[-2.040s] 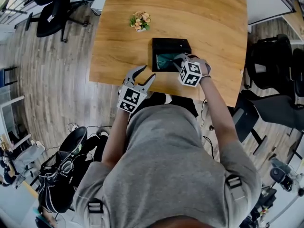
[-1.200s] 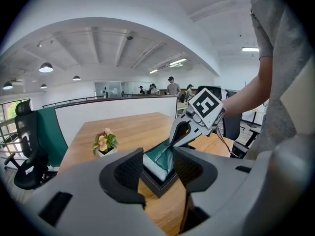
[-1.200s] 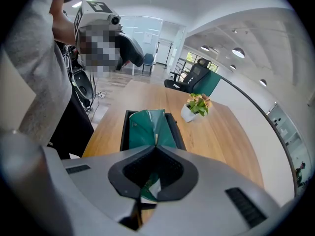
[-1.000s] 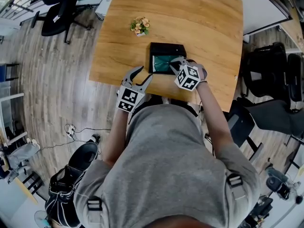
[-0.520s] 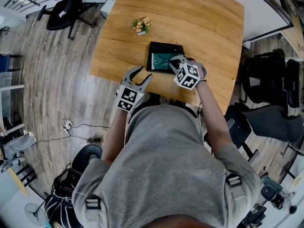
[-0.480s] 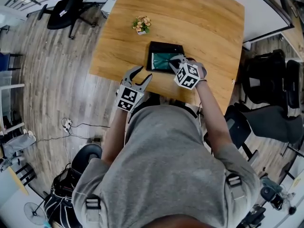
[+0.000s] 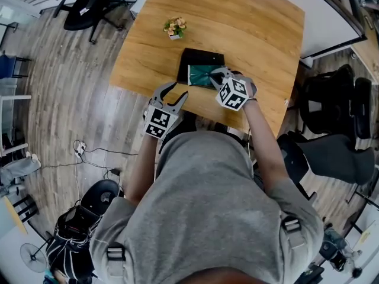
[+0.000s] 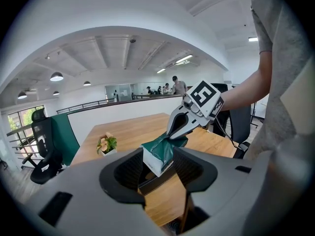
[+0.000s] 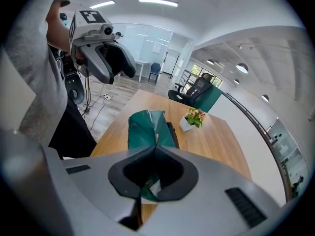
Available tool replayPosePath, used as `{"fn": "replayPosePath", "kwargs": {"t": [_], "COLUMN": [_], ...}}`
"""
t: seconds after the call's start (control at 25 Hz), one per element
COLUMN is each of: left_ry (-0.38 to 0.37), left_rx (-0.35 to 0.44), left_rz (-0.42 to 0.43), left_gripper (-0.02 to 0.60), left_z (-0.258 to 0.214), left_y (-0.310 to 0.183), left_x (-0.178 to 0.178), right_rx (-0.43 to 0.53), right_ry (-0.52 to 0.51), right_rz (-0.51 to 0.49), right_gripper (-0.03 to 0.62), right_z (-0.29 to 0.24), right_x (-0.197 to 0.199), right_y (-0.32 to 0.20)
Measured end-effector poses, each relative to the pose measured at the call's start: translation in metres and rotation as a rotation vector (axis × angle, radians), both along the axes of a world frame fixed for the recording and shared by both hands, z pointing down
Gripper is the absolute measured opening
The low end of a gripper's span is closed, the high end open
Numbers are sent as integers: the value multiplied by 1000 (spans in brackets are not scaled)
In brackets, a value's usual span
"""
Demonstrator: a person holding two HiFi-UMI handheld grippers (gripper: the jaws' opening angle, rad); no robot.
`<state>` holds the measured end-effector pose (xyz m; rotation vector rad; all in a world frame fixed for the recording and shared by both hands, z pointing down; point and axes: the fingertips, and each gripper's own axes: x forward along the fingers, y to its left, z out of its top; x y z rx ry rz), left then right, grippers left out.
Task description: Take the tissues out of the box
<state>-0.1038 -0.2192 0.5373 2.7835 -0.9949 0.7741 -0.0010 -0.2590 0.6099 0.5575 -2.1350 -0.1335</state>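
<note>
A dark green tissue pack [image 7: 200, 76] hangs tilted over the near edge of the black box [image 7: 201, 57] on the wooden table [image 7: 254, 28]. My right gripper [image 7: 212, 77] is shut on the pack's crumpled top end. In the right gripper view the pack [image 9: 146, 126] rises just past my closed jaws, with the box [image 9: 172, 130] behind it. My left gripper [image 7: 177, 90] hovers open over the table's near edge, left of the box, with nothing between its fingers. In the left gripper view the pack [image 8: 158, 153] and the right gripper [image 8: 181, 127] lie ahead.
A small potted plant [image 7: 174, 27] stands at the far left of the table. Black office chairs stand on the floor at the upper left [image 7: 89, 7] and at the right [image 7: 331, 105]. Cables and bags [image 7: 77, 229] lie on the floor at the left.
The right gripper has risen a little and drawn the green pack up and toward the near edge, out of the box. The left gripper has shifted slightly, still open.
</note>
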Motion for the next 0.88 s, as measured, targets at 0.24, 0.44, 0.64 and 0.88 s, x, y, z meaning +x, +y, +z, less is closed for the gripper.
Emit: {"fn": "replayPosePath", "kwargs": {"t": [0.24,0.44,0.64,0.88], "left_ry": [-2,-1,9,22], "left_rx": [16,31,28,40], "left_rz": [-39,-78,-122,-165], "left_gripper": [207,207,207,206], "left_z": [-7,-12,-15,-14], "left_y": [17,30,42,55], "left_x": [10,17,23,33], "right_rx": [22,34,55,83], "right_ry": [-13,-33,-41,-46], "right_rz": [-29,-50,-83,-126], "right_gripper": [9,9,9,9], "right_z": [-8,-17,-30,-40], "right_x": [11,17,20,24], "right_y": [10,14,18,21]}}
